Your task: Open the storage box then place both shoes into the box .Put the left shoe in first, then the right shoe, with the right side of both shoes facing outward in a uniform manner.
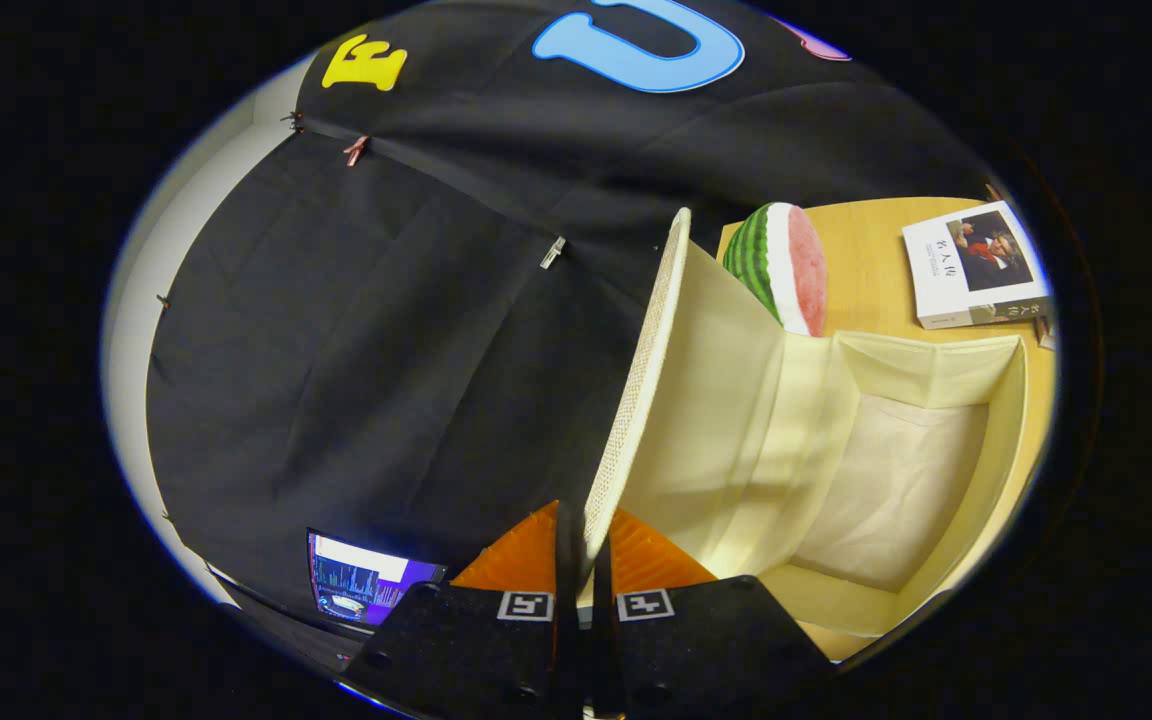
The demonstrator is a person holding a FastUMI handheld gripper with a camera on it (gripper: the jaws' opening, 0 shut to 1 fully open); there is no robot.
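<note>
My gripper (584, 560) is shut on the edge of the cream fabric lid (696, 400) of the storage box (1011, 400). The lid is lifted and stands swung back from the box, its woven rim running away from my fingers (526, 555). The box lies open beyond and beside the fingers, its pale fabric inside bare. The whole view is rolled to one side, so the wooden table (871, 270) stands on edge.
A watermelon-slice toy (786, 265) sits on the table just past the box. A white book (976, 265) lies farther off beside it. A lit screen (361, 585) shows low next to the fingers.
</note>
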